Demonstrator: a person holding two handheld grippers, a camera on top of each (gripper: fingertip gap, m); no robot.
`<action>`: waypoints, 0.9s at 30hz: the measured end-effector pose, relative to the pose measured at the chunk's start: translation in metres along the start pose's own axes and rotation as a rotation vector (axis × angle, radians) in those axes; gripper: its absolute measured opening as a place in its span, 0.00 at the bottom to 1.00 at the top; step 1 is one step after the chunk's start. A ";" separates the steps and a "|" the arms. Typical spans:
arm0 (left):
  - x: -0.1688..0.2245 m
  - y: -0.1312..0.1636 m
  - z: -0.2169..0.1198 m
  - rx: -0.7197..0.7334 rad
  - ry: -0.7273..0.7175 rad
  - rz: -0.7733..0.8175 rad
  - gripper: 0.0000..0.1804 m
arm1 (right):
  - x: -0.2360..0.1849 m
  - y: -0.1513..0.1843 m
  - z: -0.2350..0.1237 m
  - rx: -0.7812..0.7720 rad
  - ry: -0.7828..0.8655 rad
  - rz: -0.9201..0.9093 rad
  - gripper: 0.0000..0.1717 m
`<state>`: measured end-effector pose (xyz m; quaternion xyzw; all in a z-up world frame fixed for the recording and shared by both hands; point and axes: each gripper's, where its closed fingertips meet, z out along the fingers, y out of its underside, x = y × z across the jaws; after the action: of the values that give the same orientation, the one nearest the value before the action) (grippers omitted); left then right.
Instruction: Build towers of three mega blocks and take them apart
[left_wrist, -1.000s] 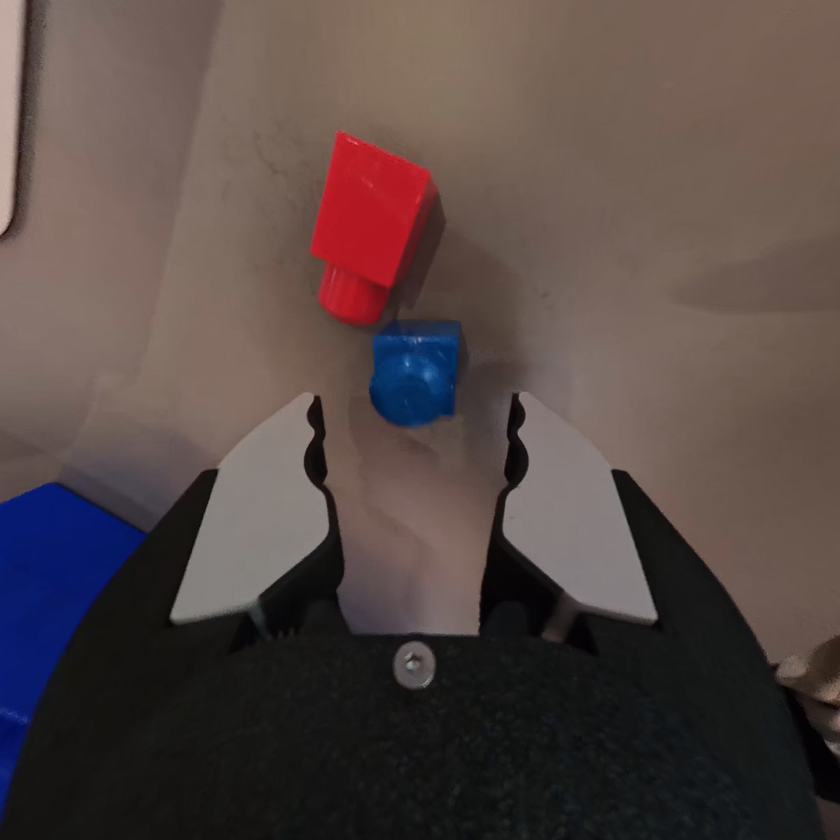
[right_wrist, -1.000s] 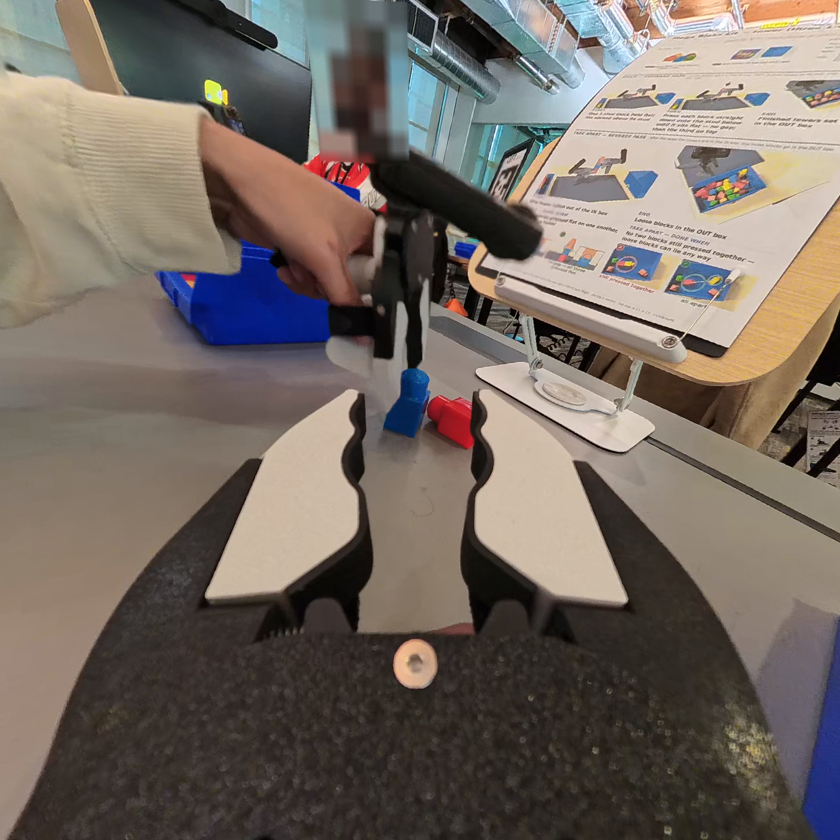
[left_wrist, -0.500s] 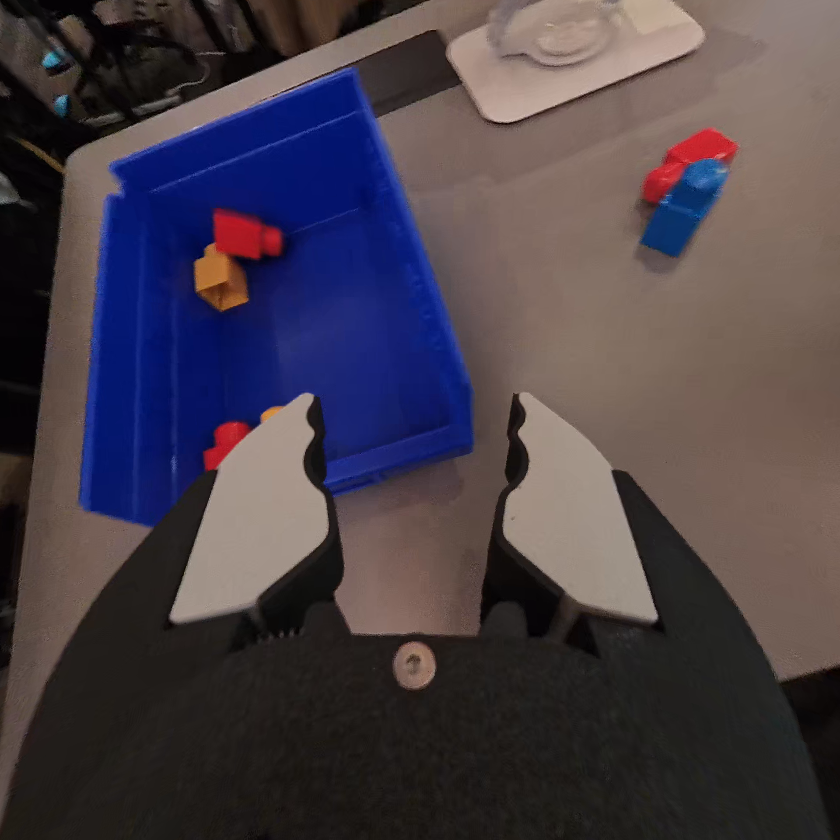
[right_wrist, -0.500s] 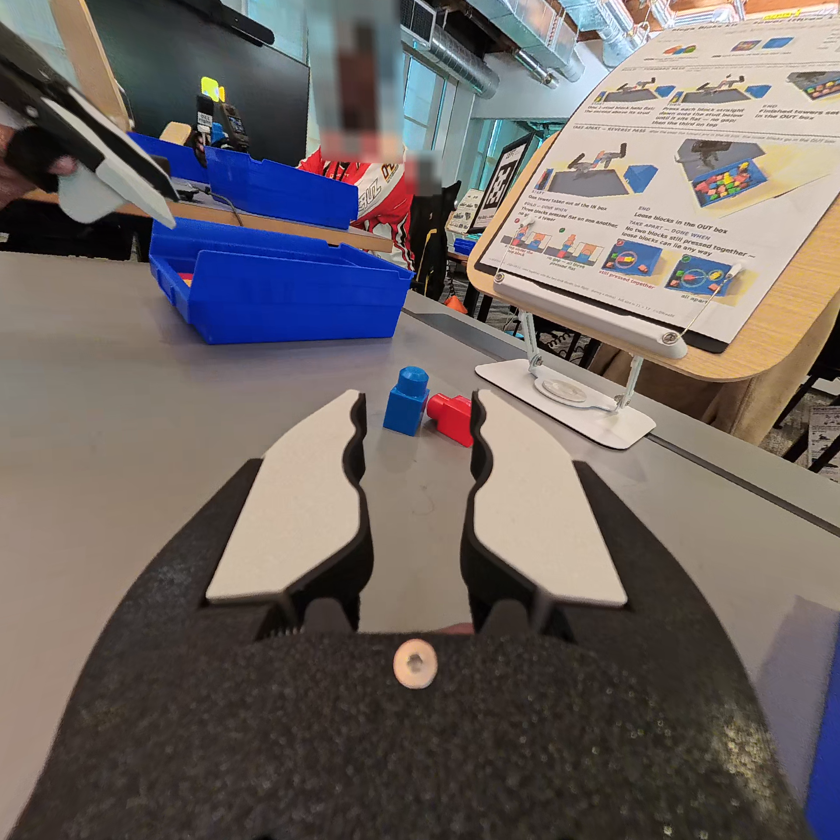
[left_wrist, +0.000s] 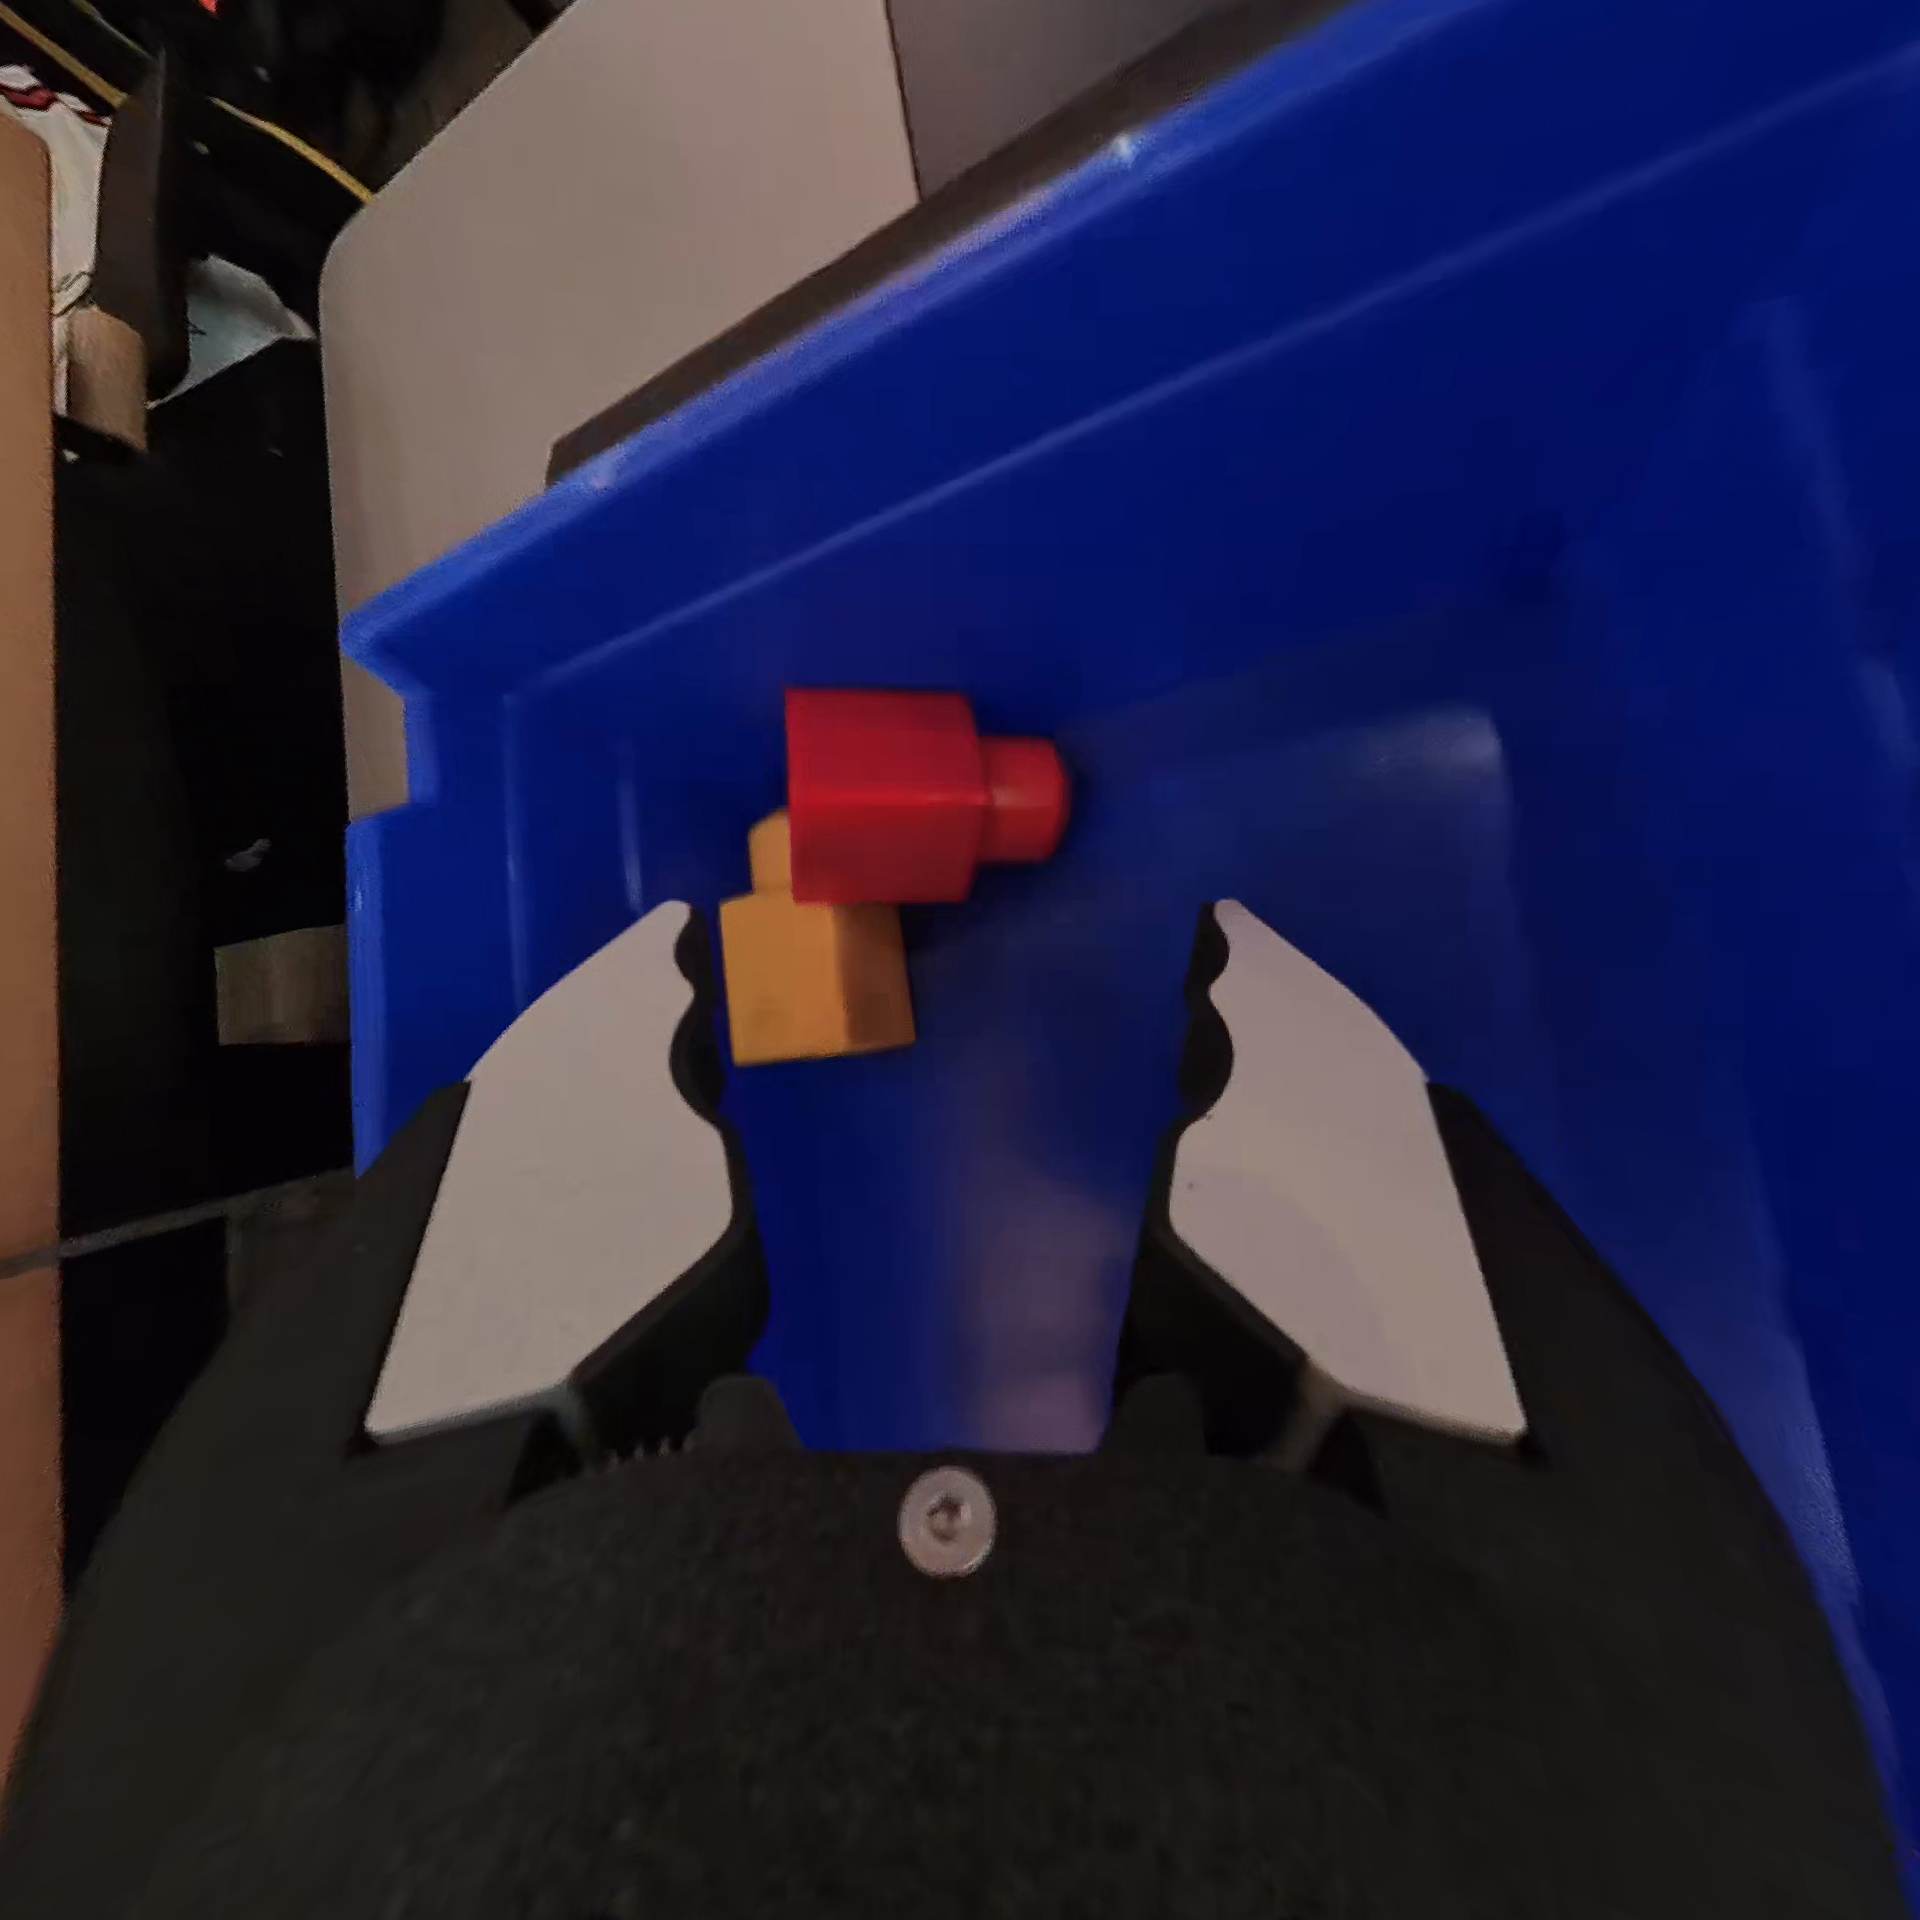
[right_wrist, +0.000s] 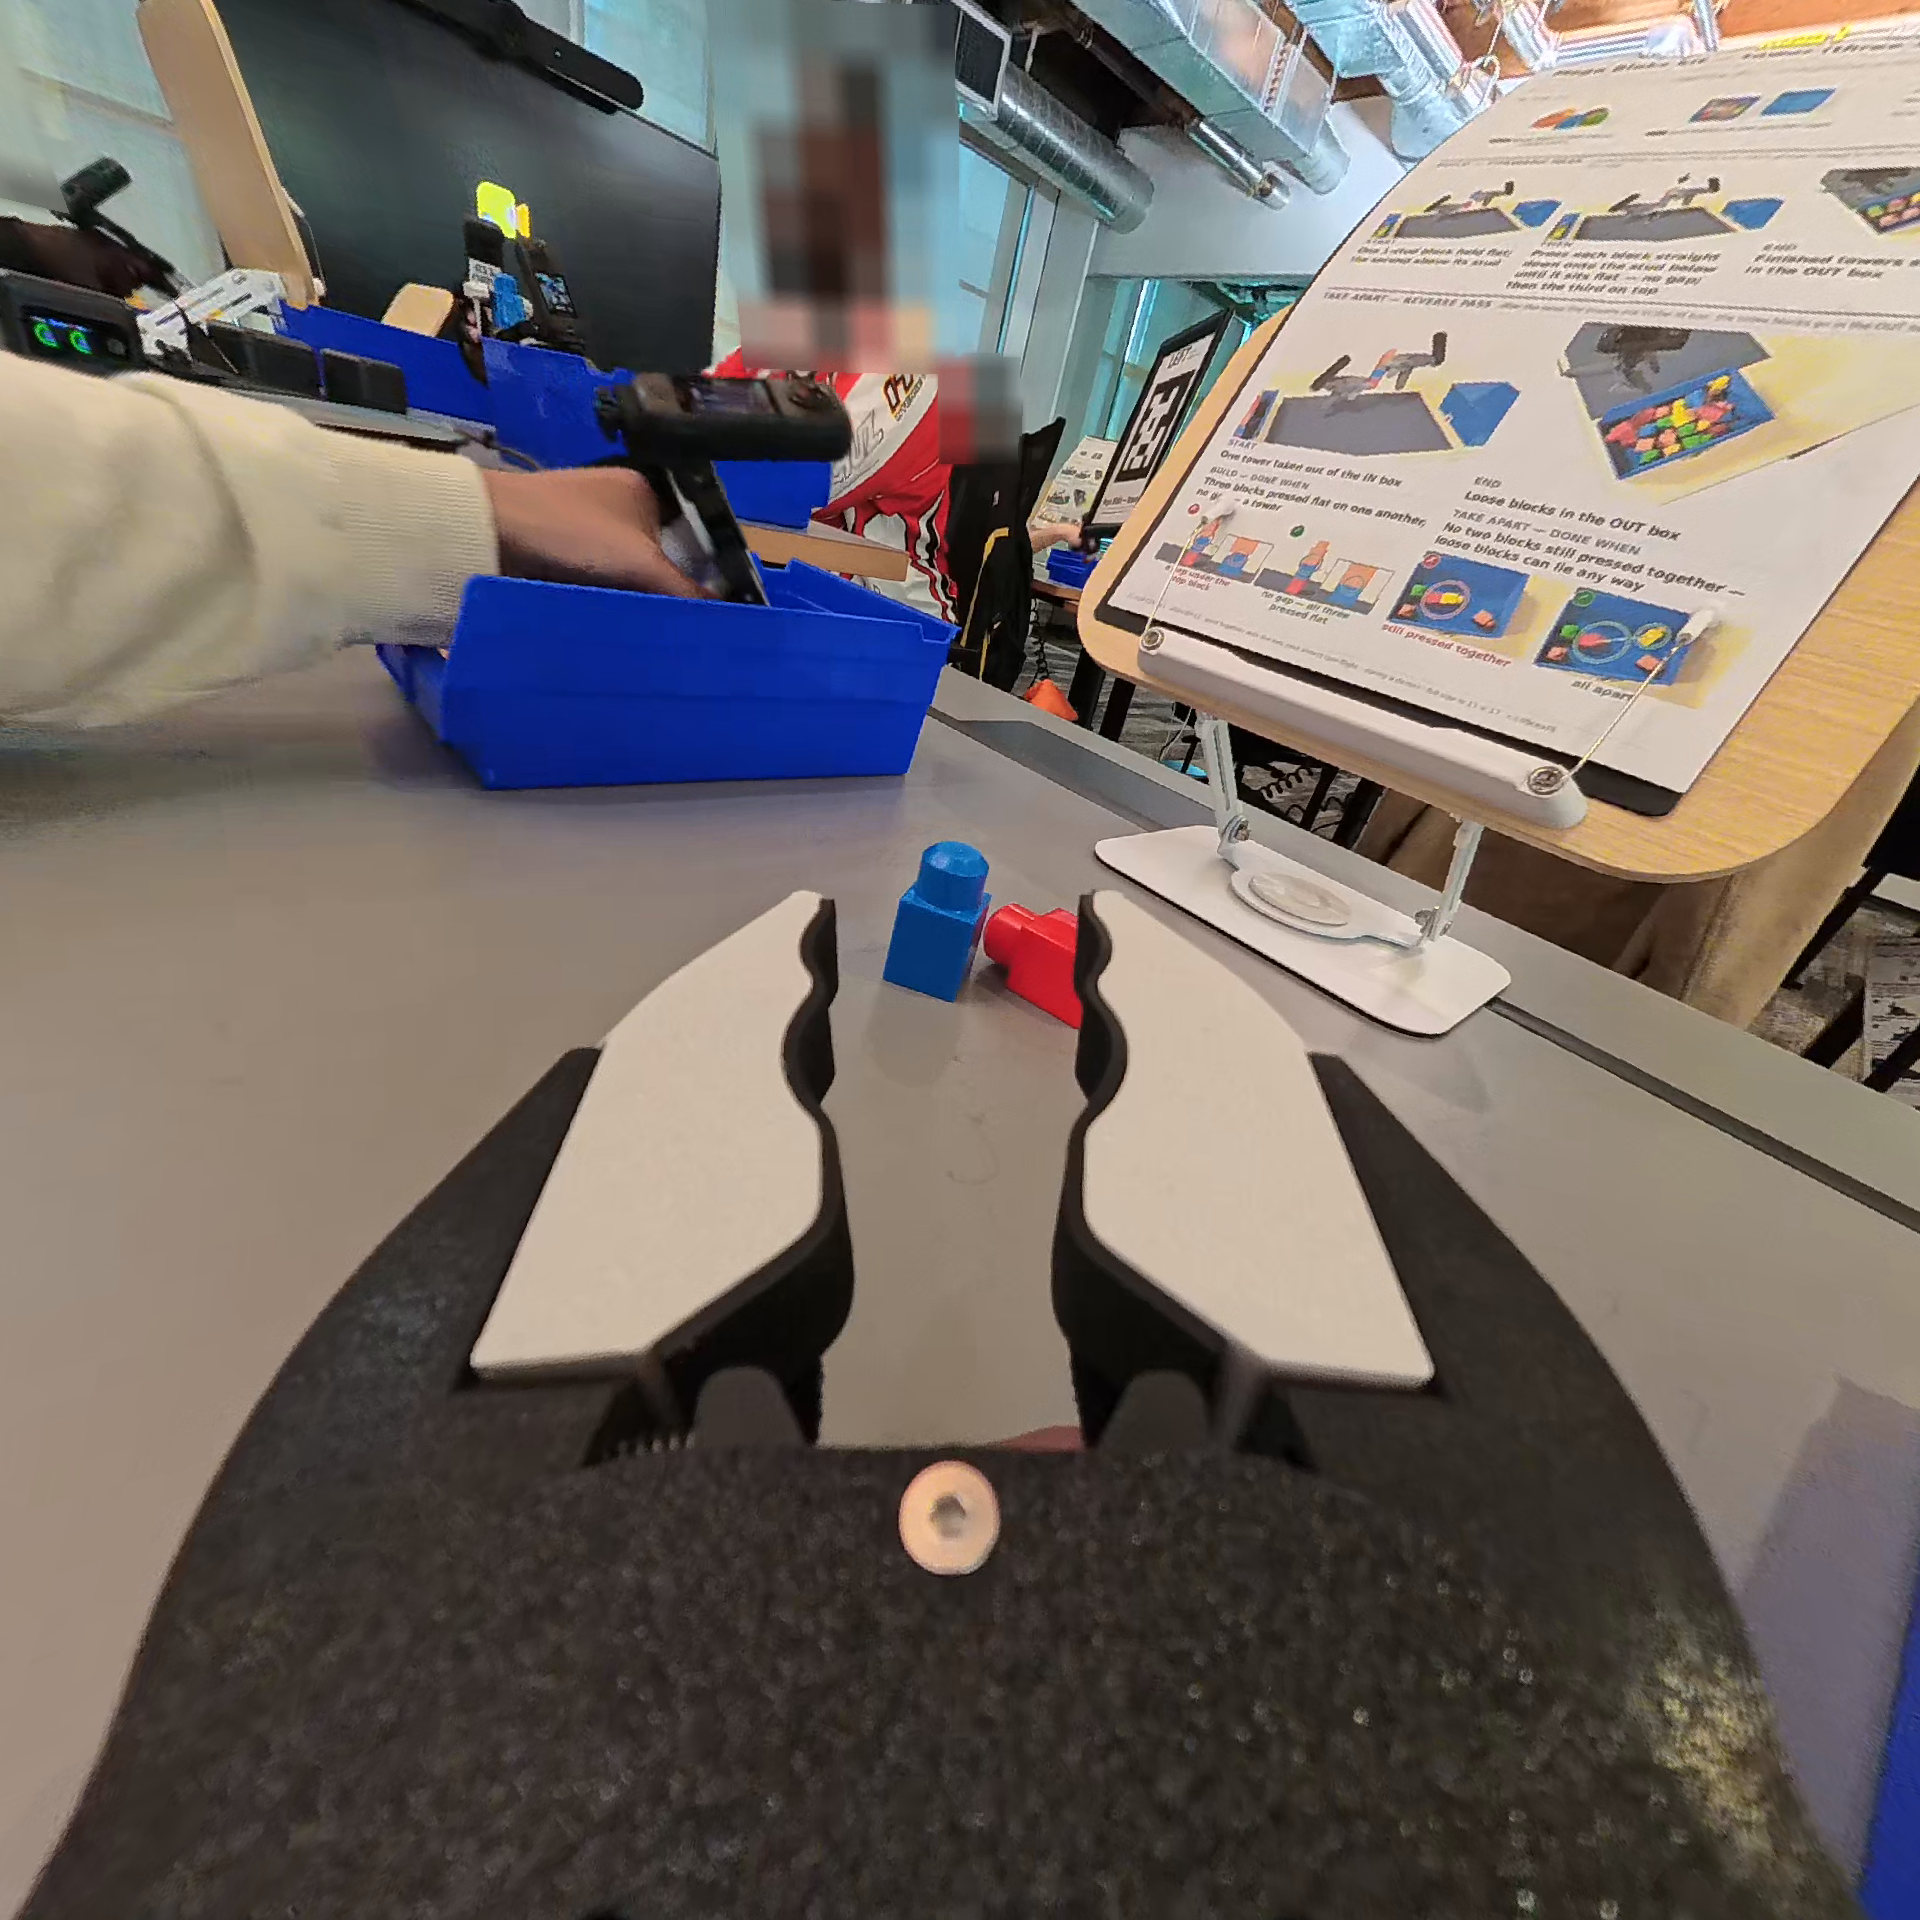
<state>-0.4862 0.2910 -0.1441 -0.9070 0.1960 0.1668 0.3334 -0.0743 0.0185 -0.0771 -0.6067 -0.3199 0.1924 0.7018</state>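
The left gripper (left_wrist: 945, 997) is wide open inside the blue bin (left_wrist: 1351, 436). The yellow block (left_wrist: 816, 982) sits just left of the frame's middle, touching nothing, stud pointing up. The right gripper (right_wrist: 951, 966) waits open, holding nothing.

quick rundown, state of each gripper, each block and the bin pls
left gripper: open, reaching into the bin, holding nothing
right gripper: open, bare, low over the table
blue block: upright on the table, stud up
red block on the table: on its side beside the blue one
red block in the bin: on its side
yellow block: on its side, loose
blue bin: open-topped
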 end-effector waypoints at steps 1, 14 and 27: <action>-0.005 -0.003 0.008 -0.012 -0.006 -0.005 0.49 | 0.000 0.000 0.000 -0.001 -0.001 -0.001 0.25; 0.004 -0.002 0.030 -0.110 0.090 0.035 0.34 | -0.001 0.000 0.000 0.002 -0.007 0.006 0.25; 0.104 -0.044 -0.205 0.238 0.464 0.167 0.34 | 0.000 -0.001 -0.001 0.013 0.001 0.005 0.25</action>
<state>-0.3403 0.1593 -0.0168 -0.8561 0.3595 -0.0426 0.3688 -0.0734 0.0177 -0.0757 -0.6030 -0.3170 0.1959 0.7054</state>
